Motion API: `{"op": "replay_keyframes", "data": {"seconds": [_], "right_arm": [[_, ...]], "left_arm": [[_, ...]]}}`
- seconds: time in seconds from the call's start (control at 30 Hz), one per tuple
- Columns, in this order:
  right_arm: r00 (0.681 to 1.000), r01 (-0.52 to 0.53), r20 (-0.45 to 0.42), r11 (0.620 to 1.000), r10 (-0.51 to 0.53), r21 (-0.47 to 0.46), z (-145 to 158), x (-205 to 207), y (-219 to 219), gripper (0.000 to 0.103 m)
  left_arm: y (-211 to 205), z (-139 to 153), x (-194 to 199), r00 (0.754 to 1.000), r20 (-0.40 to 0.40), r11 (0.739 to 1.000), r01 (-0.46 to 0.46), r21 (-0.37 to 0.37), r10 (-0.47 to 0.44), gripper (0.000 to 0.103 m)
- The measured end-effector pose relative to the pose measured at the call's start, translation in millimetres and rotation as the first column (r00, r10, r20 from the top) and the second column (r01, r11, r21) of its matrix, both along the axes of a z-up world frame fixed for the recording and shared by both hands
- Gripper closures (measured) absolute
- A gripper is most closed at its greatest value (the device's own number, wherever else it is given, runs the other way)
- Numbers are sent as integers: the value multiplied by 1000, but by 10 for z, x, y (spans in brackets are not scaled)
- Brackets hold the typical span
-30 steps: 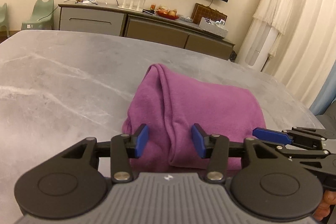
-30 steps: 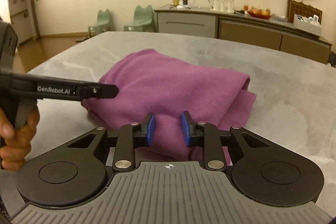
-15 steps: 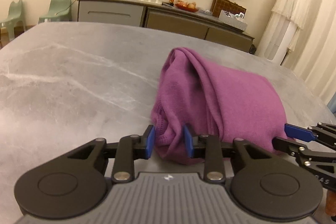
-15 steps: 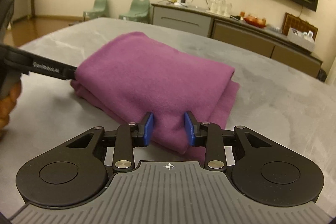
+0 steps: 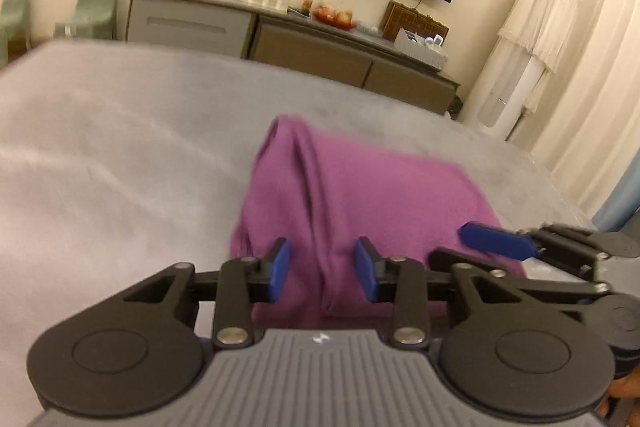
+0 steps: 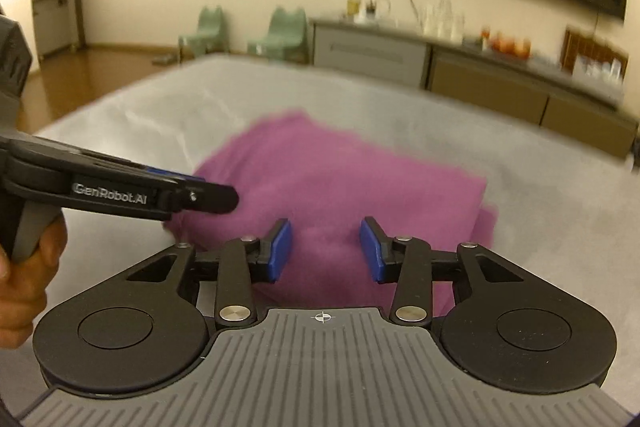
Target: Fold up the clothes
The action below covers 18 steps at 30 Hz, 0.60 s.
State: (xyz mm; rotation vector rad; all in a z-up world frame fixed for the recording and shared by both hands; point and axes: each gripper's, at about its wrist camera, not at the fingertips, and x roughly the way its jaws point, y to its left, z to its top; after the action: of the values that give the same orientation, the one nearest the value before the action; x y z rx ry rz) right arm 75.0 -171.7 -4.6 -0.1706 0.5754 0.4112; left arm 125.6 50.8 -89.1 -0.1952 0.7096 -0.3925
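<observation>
Sideboard behind table, purple garment folded

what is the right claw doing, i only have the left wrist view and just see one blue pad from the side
Observer: In the right wrist view the right claw has its jaws opening. The purple cloth shows in the gap between the pads, and neither pad presses on it.
Operator: ok and is the fold tidy on the right side, cant see that edge from here
Observer: Not quite. On that side a lower layer pokes out past the top layer and lies on the table.
</observation>
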Motion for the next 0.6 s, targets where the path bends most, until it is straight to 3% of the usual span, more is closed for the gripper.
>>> {"op": "replay_keyframes", "data": {"seconds": [0.33,0.4,0.5,0.6], "right_arm": [[999,-3,51,998,6,-65,-195,8,74,57],[999,-6,43,998,8,-59,-104,-4,35,58],[993,54,102,998,-55,14,63,-175,-181,51],[998,11,59,1000,-10,-17,-80,-136,-241,53]], "left_arm": [[-38,-28,-20,1000,20,1000,9,27,-9,63],[73,65,-50,999,43,1000,-10,-3,10,64],[231,189,-142,991,82,993,-98,-63,103,59],[109,60,52,997,-10,996,-80,-41,79,60]]}}
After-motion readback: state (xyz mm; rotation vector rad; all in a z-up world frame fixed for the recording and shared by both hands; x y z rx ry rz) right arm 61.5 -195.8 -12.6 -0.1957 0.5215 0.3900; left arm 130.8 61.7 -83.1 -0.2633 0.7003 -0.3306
